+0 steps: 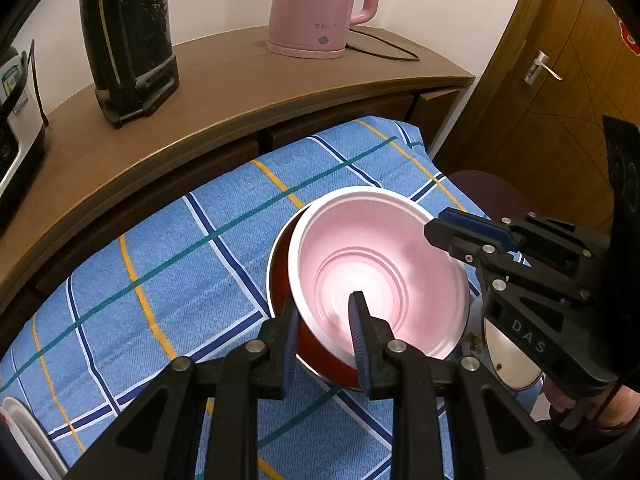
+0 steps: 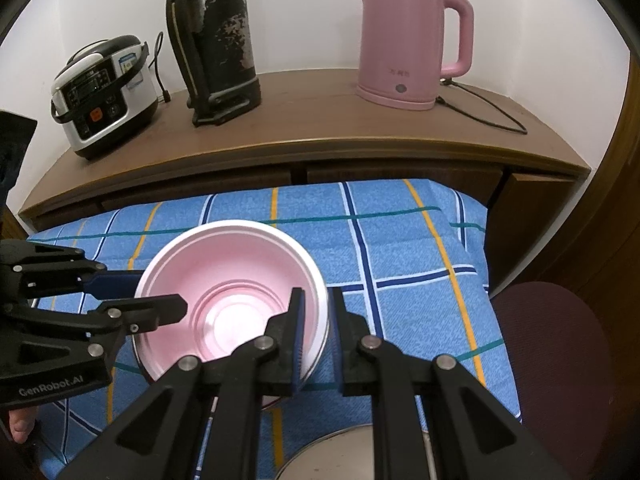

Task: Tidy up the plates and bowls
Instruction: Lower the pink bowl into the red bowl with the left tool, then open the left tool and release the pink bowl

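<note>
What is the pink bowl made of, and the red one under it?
The pink bowl looks like thin plastic, smooth and slightly shiny: it has moulded rings in its bottom and a thin white rim. The red bowl beneath looks like metal painted glossy red inside, since its rim shows a thin silvery edge, though only a sliver is visible, so that is a guess.

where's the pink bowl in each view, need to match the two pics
Left wrist view: the pink bowl sits right of centre, nested in a red bowl, the left gripper clamped on its near rim.
Right wrist view: it lies left of centre, low in the picture, the right gripper clamped on its right rim.
Shared landmark: the pink kettle on the wooden counter behind.
</note>
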Motion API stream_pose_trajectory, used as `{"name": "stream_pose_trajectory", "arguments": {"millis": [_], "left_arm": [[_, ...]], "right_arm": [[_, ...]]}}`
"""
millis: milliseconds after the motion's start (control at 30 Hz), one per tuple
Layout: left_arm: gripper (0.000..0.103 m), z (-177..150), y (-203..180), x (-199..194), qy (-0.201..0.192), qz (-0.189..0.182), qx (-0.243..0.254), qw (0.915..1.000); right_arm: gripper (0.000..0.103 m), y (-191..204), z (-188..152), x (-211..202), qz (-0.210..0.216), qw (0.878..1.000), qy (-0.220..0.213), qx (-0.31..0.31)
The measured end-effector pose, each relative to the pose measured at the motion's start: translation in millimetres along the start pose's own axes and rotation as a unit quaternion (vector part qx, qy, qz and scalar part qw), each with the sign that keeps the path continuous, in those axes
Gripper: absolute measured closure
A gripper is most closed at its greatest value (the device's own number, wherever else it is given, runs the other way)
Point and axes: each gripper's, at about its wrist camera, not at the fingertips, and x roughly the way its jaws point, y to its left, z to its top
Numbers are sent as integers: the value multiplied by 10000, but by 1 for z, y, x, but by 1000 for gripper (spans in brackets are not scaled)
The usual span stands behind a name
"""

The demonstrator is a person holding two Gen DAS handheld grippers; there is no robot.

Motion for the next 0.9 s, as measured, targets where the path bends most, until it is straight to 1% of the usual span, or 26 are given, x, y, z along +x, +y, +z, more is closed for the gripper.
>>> {"name": "stream_pose_trajectory", "arguments": {"millis": [100, 267, 467, 600, 633, 667, 700, 733, 767, 800, 833, 867, 900], "left_arm": [[76, 0, 1, 0, 13, -21, -6, 10000], [76, 0, -5, -2, -37, 186, 185, 9996], [76, 0, -5, -1, -30, 202, 234, 9995], [76, 0, -10, -5, -37, 375, 430, 9984], [74, 1, -10, -6, -36, 389, 457, 9982], [66, 1, -10, -8, -51, 465, 483, 9977], [37, 1, -9, -9, -70, 586, 498, 9970], [14, 1, -8, -10, -118, 639, 516, 9966], [13, 0, -8, -9, -170, 608, 532, 9966], [13, 0, -7, -6, -144, 579, 545, 9967], [13, -1, -8, -1, -25, 620, 586, 9963], [13, -2, -10, 2, 12, 688, 648, 9955], [13, -2, -10, 1, -35, 763, 693, 9947]], "right_arm": [[90, 1, 0, 0, -13, 10000, -3, -15], [91, 1, 0, 0, -9, 10000, -3, -43], [91, 0, 0, 1, -20, 10000, -8, -60], [92, 1, 0, 0, -19, 10000, -8, -55], [92, 1, -1, 1, -16, 10000, -9, -46], [92, 2, -1, 1, -54, 10000, -3, -82], [92, 3, -1, 1, -111, 9998, -2, -145], [92, 5, -2, 2, -173, 9997, -6, -192], [90, 5, -2, 2, -141, 9998, -11, -167], [90, 4, -1, 1, -104, 9998, -19, -138], [90, 3, -1, 0, -50, 9999, -26, -90], [90, 1, -1, -2, -9, 10000, -51, -32], [90, -1, -1, -5, 1, 9999, -111, 25]]}}
